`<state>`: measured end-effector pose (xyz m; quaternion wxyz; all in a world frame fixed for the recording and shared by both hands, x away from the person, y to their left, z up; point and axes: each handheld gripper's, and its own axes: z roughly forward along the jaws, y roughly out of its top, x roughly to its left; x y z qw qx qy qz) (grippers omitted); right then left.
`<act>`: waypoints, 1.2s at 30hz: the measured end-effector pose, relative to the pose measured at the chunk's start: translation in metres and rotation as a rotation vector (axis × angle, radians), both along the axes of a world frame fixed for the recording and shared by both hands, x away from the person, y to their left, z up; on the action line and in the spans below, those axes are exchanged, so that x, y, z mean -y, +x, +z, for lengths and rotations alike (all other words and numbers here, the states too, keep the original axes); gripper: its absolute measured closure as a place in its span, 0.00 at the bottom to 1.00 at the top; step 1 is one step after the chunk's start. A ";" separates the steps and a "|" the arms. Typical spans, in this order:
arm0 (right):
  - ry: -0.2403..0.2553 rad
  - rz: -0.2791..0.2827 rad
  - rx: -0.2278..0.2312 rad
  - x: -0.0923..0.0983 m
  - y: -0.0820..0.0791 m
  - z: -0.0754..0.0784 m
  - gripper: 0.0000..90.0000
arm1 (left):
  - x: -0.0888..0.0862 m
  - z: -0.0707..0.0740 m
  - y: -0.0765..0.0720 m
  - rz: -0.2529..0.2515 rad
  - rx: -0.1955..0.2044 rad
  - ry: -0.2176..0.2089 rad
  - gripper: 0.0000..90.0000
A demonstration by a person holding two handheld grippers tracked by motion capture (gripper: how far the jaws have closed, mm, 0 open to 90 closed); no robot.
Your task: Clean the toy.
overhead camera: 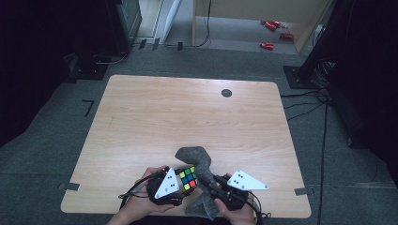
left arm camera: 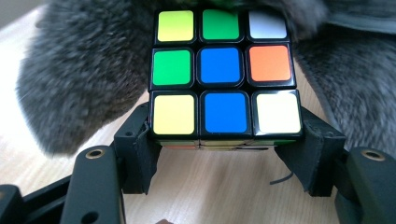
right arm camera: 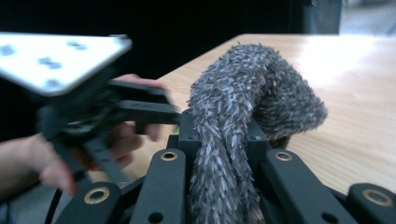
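Note:
A scrambled puzzle cube [left arm camera: 224,74] with black edges sits between the jaws of my left gripper [left arm camera: 224,144], which is shut on its lower layer; in the high view the cube [overhead camera: 187,178] is at the table's near edge. A grey fuzzy cloth [right arm camera: 238,116] is pinched between the jaws of my right gripper [right arm camera: 219,135], draping over and behind the cube [overhead camera: 199,161]. In the left gripper view the cloth [left arm camera: 84,70] spreads behind the cube on both sides. The right gripper [overhead camera: 209,183] sits just right of the cube.
The wooden table [overhead camera: 187,112] has a dark round spot [overhead camera: 226,93] near its far edge. Grey carpet surrounds it, with cables [overhead camera: 305,101] at the right and red cans [overhead camera: 272,26] on the floor far back. A hand and the left gripper's plate [right arm camera: 56,60] show in the right gripper view.

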<state>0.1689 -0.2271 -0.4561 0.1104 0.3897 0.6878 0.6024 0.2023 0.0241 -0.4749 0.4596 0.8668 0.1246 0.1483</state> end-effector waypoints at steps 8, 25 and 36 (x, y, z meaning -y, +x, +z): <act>0.070 0.021 -0.099 0.008 0.008 -0.009 0.86 | -0.001 -0.002 0.000 0.006 0.014 -0.008 0.39; -0.052 0.050 0.013 -0.013 -0.006 0.004 0.86 | 0.016 -0.006 -0.006 0.028 0.048 0.093 0.39; -0.146 0.141 -0.050 -0.038 -0.005 -0.008 0.85 | 0.027 -0.008 -0.012 0.040 0.083 0.167 0.39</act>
